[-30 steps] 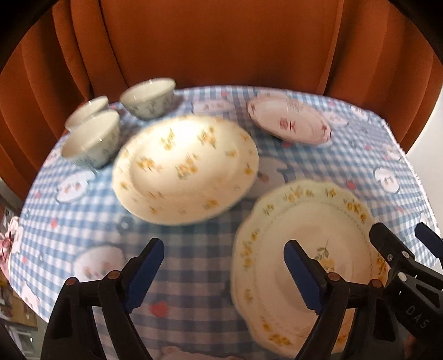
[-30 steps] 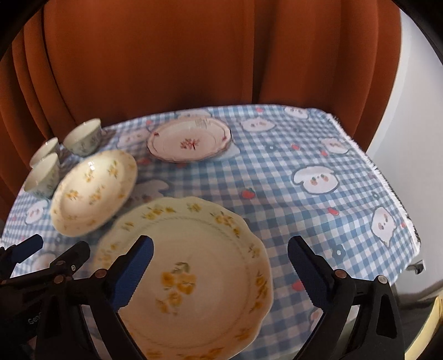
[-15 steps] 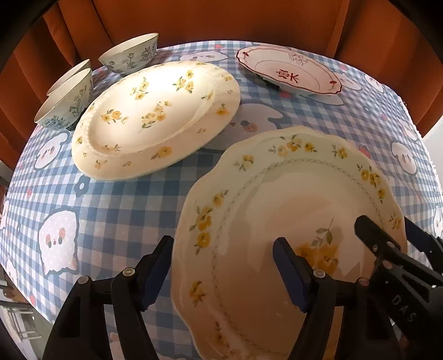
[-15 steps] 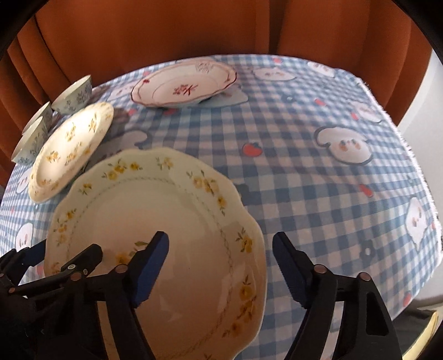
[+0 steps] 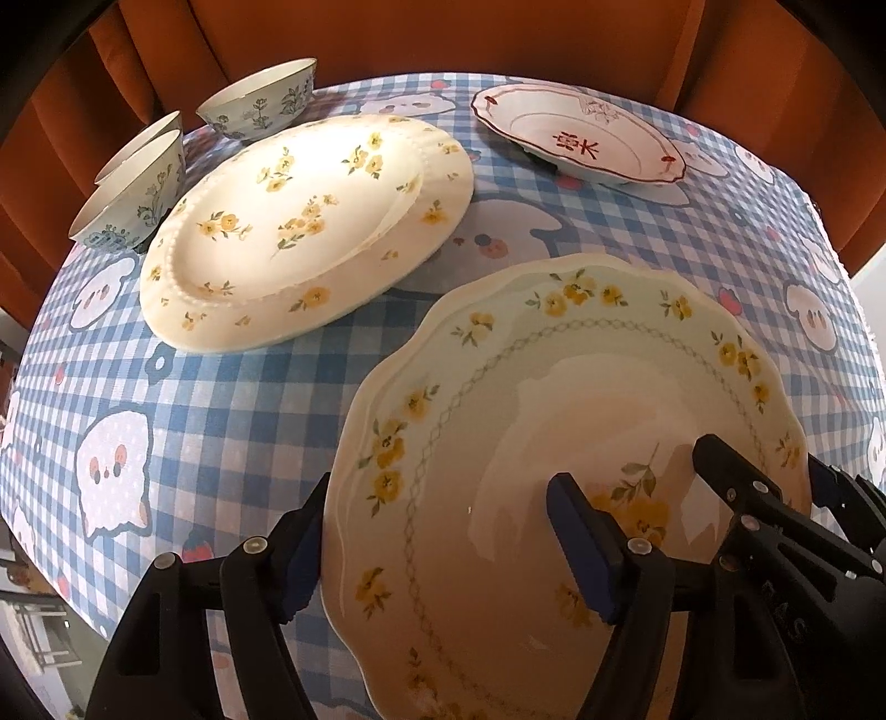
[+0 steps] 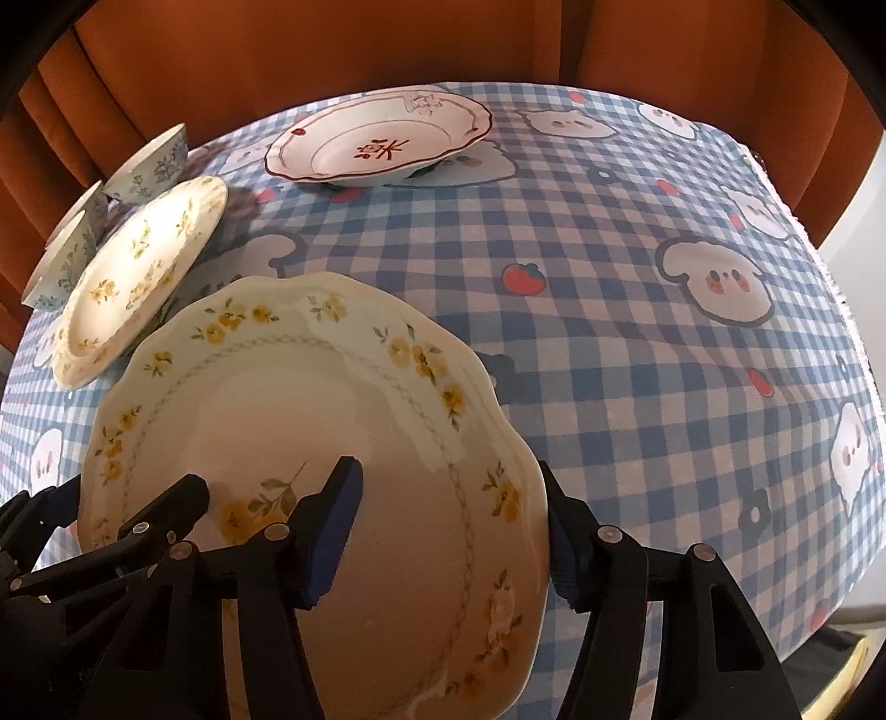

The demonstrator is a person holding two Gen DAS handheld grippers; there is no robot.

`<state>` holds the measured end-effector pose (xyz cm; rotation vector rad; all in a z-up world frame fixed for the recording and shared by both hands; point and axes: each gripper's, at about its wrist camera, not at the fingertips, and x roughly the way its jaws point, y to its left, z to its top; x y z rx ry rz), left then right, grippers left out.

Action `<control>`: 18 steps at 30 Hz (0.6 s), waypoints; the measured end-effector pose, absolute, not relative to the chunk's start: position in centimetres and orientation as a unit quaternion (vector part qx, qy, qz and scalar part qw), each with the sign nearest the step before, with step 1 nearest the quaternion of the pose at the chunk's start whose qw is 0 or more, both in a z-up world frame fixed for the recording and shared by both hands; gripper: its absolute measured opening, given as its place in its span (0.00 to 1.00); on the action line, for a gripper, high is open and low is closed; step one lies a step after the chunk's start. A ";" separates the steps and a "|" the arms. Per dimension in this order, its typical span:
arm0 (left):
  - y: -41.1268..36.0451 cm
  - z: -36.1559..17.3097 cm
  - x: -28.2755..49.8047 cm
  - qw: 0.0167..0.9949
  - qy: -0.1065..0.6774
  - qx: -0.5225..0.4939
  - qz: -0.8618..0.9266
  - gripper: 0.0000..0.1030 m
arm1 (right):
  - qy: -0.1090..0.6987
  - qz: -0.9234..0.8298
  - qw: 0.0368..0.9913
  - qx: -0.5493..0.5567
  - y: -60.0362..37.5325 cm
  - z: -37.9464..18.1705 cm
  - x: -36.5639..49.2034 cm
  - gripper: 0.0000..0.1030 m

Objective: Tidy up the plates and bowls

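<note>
A glossy cream ceramic plate with a scalloped rim, yellow flower sprays and a fine chain-pattern ring (image 5: 554,443) (image 6: 310,443) lies at the near side of the surface, on a soft blue-and-white checked tablecloth printed with white cartoon figures and small red fruits (image 5: 221,421) (image 6: 637,332).

The left gripper (image 5: 437,545) straddles the plate's left rim: one black finger with a blue ribbed pad sits outside the edge, the other stands over the plate's well. Its jaws are apart, and no pad visibly presses the china. The right gripper (image 6: 448,534) straddles the right rim the same way, one pad over the well and one outside the edge; its jaws are closing, with the rim between them and a gap left on the inner side.

Farther back on the left sits a round cream plate with a beaded rim and scattered yellow flowers (image 5: 304,232) (image 6: 138,277), close to the scalloped plate but apart from it. Three pale bowls with blue-green leaf prints (image 5: 138,188) (image 6: 77,243) cluster at the far left edge. A shallow white dish with a wavy dark-red border and red centre mark (image 5: 581,141) (image 6: 382,135) stands at the back. The whole right half of the cloth lies open, ending in a frayed edge. Rust-orange pleated curtains (image 5: 443,39) (image 6: 332,44) hang behind.
</note>
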<state>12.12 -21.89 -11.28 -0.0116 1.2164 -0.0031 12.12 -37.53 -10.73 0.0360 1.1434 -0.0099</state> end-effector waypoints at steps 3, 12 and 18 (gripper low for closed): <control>-21.9 -11.2 11.9 0.817 0.576 -0.004 -0.009 0.73 | 0.545 -0.011 0.838 0.017 -37.6 -10.6 12.0 0.63; -20.5 -9.4 11.2 0.823 0.568 -0.005 -0.026 0.73 | 0.535 -0.026 0.845 0.005 -36.7 -8.6 11.1 0.63; -18.0 -8.3 10.9 0.831 0.554 0.000 -0.046 0.73 | 0.519 -0.042 0.854 0.004 -34.5 -7.2 10.3 0.63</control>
